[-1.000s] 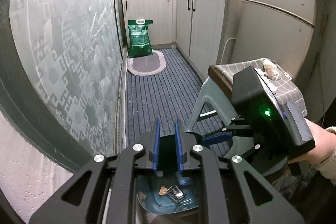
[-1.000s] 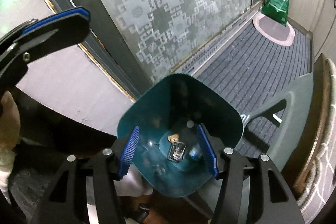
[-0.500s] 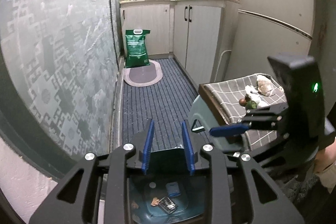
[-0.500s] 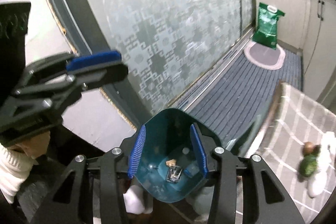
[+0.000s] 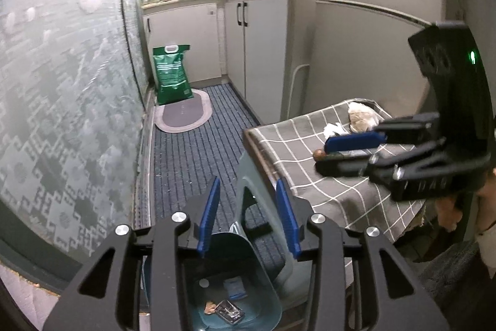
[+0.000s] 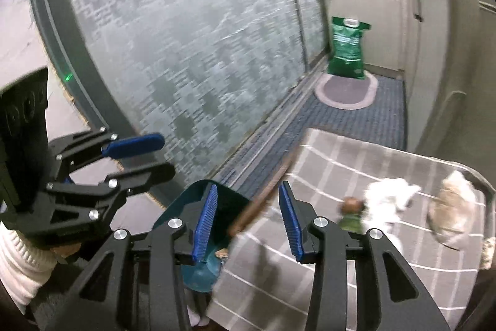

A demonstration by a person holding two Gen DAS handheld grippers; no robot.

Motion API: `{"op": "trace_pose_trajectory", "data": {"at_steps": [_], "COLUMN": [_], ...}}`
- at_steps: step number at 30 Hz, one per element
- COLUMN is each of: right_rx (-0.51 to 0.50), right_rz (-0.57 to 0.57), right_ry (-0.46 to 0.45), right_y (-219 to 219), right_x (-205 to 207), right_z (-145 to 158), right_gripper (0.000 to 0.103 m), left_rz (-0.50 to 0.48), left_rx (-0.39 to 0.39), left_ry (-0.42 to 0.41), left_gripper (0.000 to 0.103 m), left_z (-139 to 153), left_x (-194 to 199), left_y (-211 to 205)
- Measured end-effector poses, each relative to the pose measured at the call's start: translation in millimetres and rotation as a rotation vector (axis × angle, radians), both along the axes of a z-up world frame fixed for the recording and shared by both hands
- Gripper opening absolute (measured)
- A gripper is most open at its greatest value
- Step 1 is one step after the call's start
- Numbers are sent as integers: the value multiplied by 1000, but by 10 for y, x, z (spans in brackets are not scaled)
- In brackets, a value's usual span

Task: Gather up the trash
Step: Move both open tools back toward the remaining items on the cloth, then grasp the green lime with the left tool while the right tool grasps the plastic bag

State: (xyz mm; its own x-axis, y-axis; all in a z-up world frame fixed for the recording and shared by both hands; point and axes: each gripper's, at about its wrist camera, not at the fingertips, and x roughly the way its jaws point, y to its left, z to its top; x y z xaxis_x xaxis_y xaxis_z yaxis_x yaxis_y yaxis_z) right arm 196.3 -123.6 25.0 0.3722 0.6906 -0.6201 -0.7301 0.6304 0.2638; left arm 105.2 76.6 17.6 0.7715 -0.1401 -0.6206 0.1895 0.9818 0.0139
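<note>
The left gripper (image 5: 248,211) is held with jaws apart and empty above a teal plastic bin (image 5: 235,287) already containing small scraps. The right gripper (image 6: 245,219) is likewise spread and empty, near the edge of a grey checked tablecloth (image 6: 325,266). Farther right lie a crumpled white tissue (image 6: 389,196) and a small green-brown scrap (image 6: 352,214). The tissue is judged light and soft, best pinched at its bunched middle.

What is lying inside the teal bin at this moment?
In the teal bin lie a small blue packet, a tan scrap and a dark shiny wrapper. The left gripper hides the bin's left part, so anything lying there cannot be seen.
</note>
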Motion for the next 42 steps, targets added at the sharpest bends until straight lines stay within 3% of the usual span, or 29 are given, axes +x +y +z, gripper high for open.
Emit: {"op": "trace_pose_trajectory", "data": {"at_steps": [21, 28, 39, 42], "right_rx": [32, -17, -158, -179], "right_rz": [-214, -249, -264, -266], "right_ry": [19, 21, -16, -25], "right_y": [-1116, -1352, -1473, -1470], "right_x": [329, 374, 448, 498], "right_z": [-89, -187, -390, -406], "right_gripper": [42, 42, 48, 48], "left_rz": [-161, -183, -166, -163], "left_rx": [91, 117, 95, 93], "left_ry": [122, 144, 136, 133], "left_gripper": [42, 42, 42, 36], "left_z": [-506, -641, -701, -705], "left_x": [491, 616, 799, 824], "left_y": [-978, -1152, -1211, -1229]}}
